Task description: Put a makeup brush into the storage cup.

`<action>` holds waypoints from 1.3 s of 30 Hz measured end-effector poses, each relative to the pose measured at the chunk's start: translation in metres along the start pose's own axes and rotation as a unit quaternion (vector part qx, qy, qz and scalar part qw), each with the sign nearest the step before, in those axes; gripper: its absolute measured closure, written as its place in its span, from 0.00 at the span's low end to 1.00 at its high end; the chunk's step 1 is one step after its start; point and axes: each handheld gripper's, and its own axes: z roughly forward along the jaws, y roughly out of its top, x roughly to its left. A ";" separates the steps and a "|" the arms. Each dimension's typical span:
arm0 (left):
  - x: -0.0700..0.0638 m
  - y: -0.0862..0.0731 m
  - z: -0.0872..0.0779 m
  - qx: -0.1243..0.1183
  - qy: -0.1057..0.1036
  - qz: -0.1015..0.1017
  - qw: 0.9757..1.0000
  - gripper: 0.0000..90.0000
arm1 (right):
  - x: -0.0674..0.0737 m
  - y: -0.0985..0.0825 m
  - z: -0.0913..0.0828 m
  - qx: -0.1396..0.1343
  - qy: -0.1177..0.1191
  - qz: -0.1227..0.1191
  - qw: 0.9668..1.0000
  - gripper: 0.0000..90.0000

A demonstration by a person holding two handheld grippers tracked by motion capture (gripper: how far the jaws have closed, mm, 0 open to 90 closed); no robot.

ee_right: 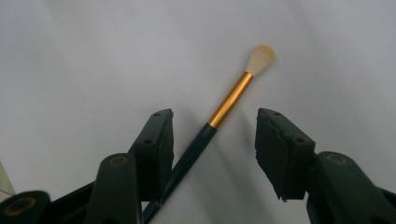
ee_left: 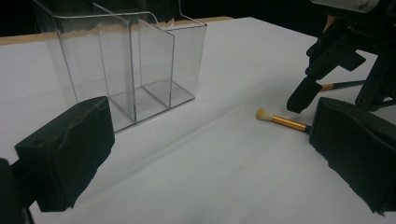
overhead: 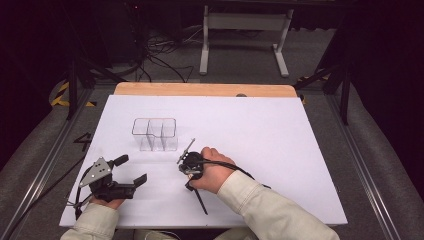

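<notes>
- The right gripper [ee_right: 212, 135] points down at the white table sheet [overhead: 260, 130] with its jaws spread wide; nothing is clamped between them.
- A makeup brush [ee_right: 219, 116] lies flat on the sheet in the gap between those jaws, its dark blue-green handle passing close beside the jaw on the left of the right gripper view; whether it touches that jaw cannot be told.
- The brush has a gold ferrule and a pale, cream-coloured tuft of bristles, and the tuft end reaches out past the jaw tips.
- In the high view the right gripper [overhead: 190, 165] is held in the person's right hand [overhead: 212, 170], near the middle of the sheet, with a black cable trailing back over the cream sleeve.
- From the left gripper view, the right gripper [ee_left: 327, 88] stands over the brush [ee_left: 280, 120], its jaw tips just above the handle.
- The left gripper [overhead: 131, 172] rests low at the near left of the sheet, held in the left hand [overhead: 107, 202], grey three-cornered plate on top, jaws wide apart and empty.
- Its padded jaws frame a clear acrylic organizer [ee_left: 126, 70] with upright dividers forming compartments, all of them empty.
- The organizer [overhead: 156, 134] stands upright on the sheet, beyond the left gripper and well apart from the brush.
- A wooden table edge [overhead: 200, 90] shows past the far side of the sheet.
</notes>
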 end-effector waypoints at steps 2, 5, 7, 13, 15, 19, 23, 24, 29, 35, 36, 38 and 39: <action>0.000 0.000 0.000 0.000 -0.001 -0.001 1.000 0.01 | 0.001 0.001 0.001 0.003 -0.002 0.002 1.000 0.54; 0.000 0.000 0.000 0.000 0.000 0.000 1.000 0.01 | 0.001 0.002 0.003 0.014 -0.009 -0.004 1.000 0.59; 0.000 0.000 0.000 0.000 0.000 -0.001 1.000 0.01 | 0.003 0.003 0.005 0.022 -0.013 -0.002 1.000 0.63; 0.000 0.000 0.000 0.000 0.000 -0.001 1.000 0.01 | 0.004 0.004 0.005 0.034 -0.026 -0.004 0.999 0.71; 0.000 0.000 0.000 -0.001 0.001 -0.001 1.000 0.01 | 0.005 0.004 0.005 0.038 -0.027 -0.003 0.999 0.75; 0.000 0.000 0.000 -0.001 0.001 -0.001 1.000 0.01 | 0.010 0.005 0.004 0.048 -0.029 -0.023 0.998 0.85; 0.000 0.000 0.000 -0.001 0.002 0.001 1.000 0.01 | 0.013 0.007 0.005 0.056 -0.029 -0.029 0.998 0.91; 0.000 0.000 0.000 -0.001 0.001 0.001 1.000 0.01 | 0.013 0.008 0.005 0.058 -0.027 -0.029 0.998 0.92; 0.000 0.000 0.001 -0.002 0.003 0.004 1.000 0.01 | 0.013 0.008 0.005 0.061 -0.027 -0.026 0.997 0.93; -0.001 0.001 0.000 -0.013 -0.004 0.008 1.000 0.01 | 0.011 0.008 0.005 0.059 -0.020 -0.017 0.998 0.93; -0.001 0.002 0.000 -0.013 -0.008 0.008 1.000 0.01 | 0.011 0.008 0.005 0.059 -0.020 -0.017 0.998 0.94; -0.002 0.003 0.000 -0.021 -0.005 0.013 1.000 0.00 | 0.010 0.007 0.004 0.060 -0.014 -0.015 0.998 0.94; -0.002 0.003 0.000 -0.021 -0.005 0.013 1.000 0.00 | 0.010 0.007 0.004 0.060 -0.014 -0.015 0.998 0.94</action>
